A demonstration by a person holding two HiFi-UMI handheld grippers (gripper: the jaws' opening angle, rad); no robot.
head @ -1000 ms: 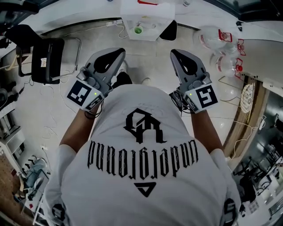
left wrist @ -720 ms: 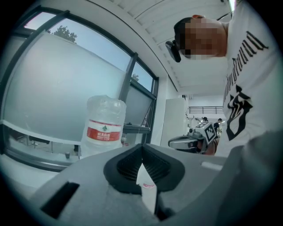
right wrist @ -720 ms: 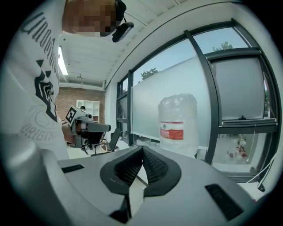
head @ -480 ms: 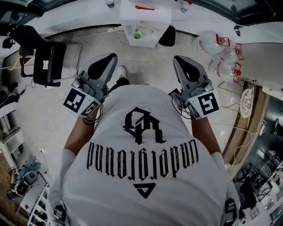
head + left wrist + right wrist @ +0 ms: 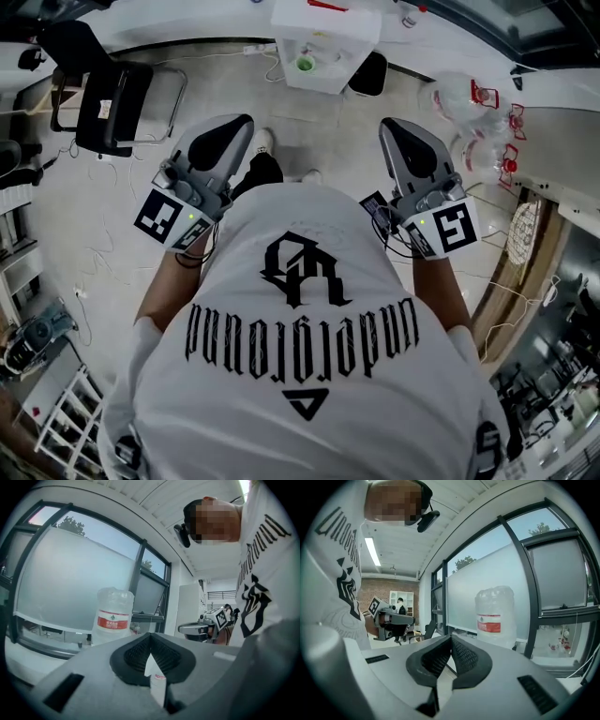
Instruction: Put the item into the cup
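Pale office floor [image 5: 103, 244] lies below. I cannot pick out the item for the cup in any view. Left gripper [image 5: 150, 636] and right gripper [image 5: 451, 637] are both clenched, jaw tips meeting, and raised before my white printed T-shirt [image 5: 300, 384]. Large clear water bottle with red label [image 5: 113, 616] stands beyond, by the window.

- Between your left gripper [image 5: 239, 124] and right gripper [image 5: 394, 127], toward 12 o'clock, the floor [image 5: 323, 131] lies open, with room for either to pass forward.
- Farther out at 12 o'clock, a white stand [image 5: 323, 47] blocks the way.
- At 10 o'clock, a black chair [image 5: 112, 98] stands well apart from your left gripper, with bare floor between.
- At 1 to 2 o'clock, clear water jugs [image 5: 464, 117] crowd near your right gripper.
- At 9 o'clock, loose cables [image 5: 97, 251] trail over the floor.
- At 6 o'clock, your own white shirt [image 5: 309, 356] closes the space.
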